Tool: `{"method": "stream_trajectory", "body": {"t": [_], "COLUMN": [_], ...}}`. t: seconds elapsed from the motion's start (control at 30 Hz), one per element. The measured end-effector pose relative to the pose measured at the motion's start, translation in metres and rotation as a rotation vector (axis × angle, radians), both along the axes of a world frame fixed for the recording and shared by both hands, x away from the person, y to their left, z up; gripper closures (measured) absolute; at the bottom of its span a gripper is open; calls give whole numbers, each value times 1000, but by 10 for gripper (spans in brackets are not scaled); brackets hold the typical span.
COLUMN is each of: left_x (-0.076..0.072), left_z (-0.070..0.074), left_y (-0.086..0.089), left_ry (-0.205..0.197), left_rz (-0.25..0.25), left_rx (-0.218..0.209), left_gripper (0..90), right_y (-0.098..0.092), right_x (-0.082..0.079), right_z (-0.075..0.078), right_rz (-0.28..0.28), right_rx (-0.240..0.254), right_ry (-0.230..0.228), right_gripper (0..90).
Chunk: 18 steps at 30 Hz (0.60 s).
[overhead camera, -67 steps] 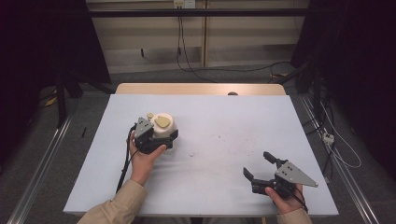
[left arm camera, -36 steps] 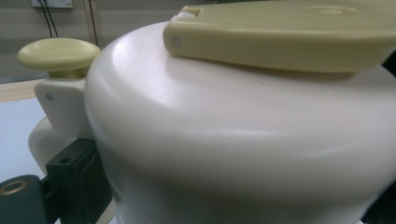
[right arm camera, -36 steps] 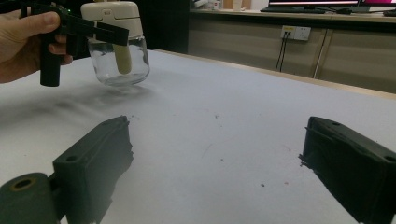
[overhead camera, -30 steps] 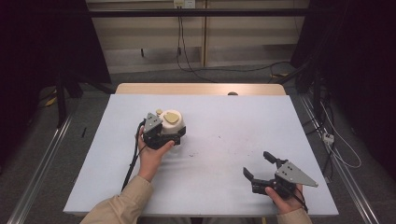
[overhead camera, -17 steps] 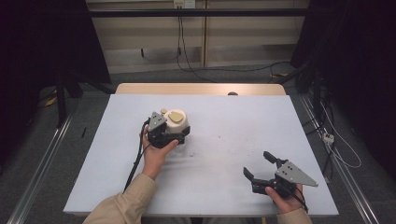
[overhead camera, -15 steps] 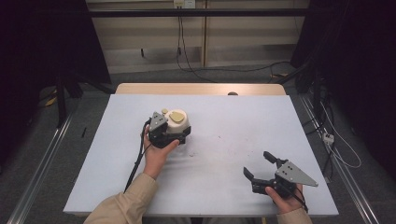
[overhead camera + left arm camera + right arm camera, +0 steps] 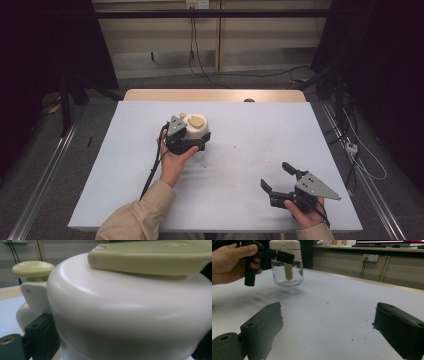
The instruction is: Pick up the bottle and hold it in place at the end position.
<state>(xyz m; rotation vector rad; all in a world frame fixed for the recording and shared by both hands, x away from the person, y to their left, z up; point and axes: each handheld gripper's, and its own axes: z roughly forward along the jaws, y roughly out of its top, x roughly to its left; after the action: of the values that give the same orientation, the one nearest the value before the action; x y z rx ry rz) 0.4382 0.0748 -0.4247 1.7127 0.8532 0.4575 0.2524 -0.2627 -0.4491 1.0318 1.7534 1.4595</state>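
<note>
A glass jar with a cream lid stands left of the table's middle. The lid carries a yellowish flap and a small knob. A pale stick hangs inside the glass. My left gripper is shut on the lid from the near side, with one black finger against its side. From the right gripper view, the left gripper clamps the lid just above the glass. My right gripper rests open near the front right of the table, nothing between its fingers.
A white sheet with faint dark scuffs covers the table, and a wooden edge shows at the back. Metal rails run along both sides on the floor. Cables hang by the rear wall.
My left gripper has carried the jar to the right and a little farther from the person. The right gripper has stayed put, open.
</note>
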Motion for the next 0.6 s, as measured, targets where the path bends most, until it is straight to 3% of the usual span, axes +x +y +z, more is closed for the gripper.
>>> {"method": "stream_trajectory", "body": {"t": [0.6], "left_x": [5], "left_z": [-2], "left_y": [-19], "left_ry": [0], "left_rz": [-14], "left_rx": [26], "left_gripper": [57], "right_y": [0], "right_x": [0], "right_z": [0], "right_rz": [1], "right_rx": [2], "right_ry": [-3], "right_gripper": [75]}}
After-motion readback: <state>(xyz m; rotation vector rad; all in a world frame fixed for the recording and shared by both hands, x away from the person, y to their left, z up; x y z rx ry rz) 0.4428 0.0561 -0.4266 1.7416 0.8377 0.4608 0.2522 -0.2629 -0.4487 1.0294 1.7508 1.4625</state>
